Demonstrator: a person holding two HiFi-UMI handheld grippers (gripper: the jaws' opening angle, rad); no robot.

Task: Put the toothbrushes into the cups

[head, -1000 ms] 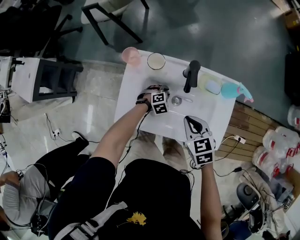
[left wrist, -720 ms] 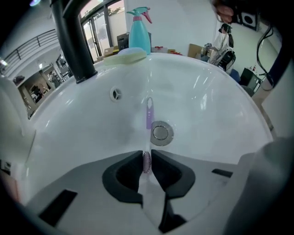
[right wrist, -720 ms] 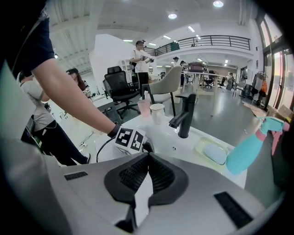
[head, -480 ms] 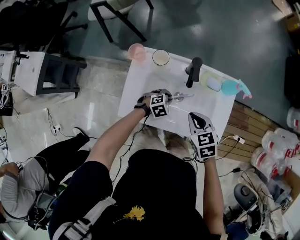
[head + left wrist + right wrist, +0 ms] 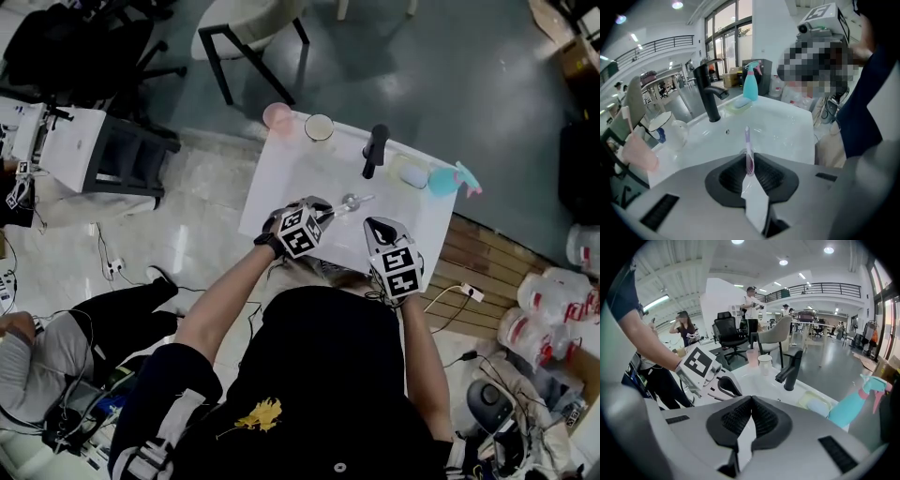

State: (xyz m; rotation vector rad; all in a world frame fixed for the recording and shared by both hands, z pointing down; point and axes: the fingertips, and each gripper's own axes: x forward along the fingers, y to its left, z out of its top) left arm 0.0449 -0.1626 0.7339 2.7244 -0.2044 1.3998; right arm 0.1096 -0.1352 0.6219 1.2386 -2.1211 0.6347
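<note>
Now the toothbrush point(image 5: 747, 140) sticks straight out of my left gripper point(image 5: 749, 168), whose jaws have just been closing on it. The pink cup point(image 5: 277, 115) and white cup point(image 5: 319, 127) lie far-left of it; my closed, empty right gripper point(image 5: 751, 404) hangs farther off.

White rect. basin counter point(image 5: 281, 173) on a grey-green floor point(image 5: 450, 66). Matte black faucet point(image 5: 374, 150) stands upright at mid far edge, spout over the bowl. Just beside it, toward the far right corner: pale green soap dish point(image 5: 403, 166) w/ a light blue soap bar point(image 5: 414, 176) in it. Next, at the corner itself, is a teal plastic spray bottle point(image 5: 444, 180) w/ pink trigger, upright.

Beyond the far edge: beige chair w/ black legs point(image 5: 246, 26). Off the left edge: white cabinet point(image 5: 75, 150) & black office chair point(image 5: 80, 42). Off the right edge: wood slat platform point(image 5: 487, 258), white plug & cable point(image 5: 466, 292), shrink-wrapped bottle packs point(image 5: 553, 305). Seated person point(image 5: 66, 342) well off the near left corner.
</note>
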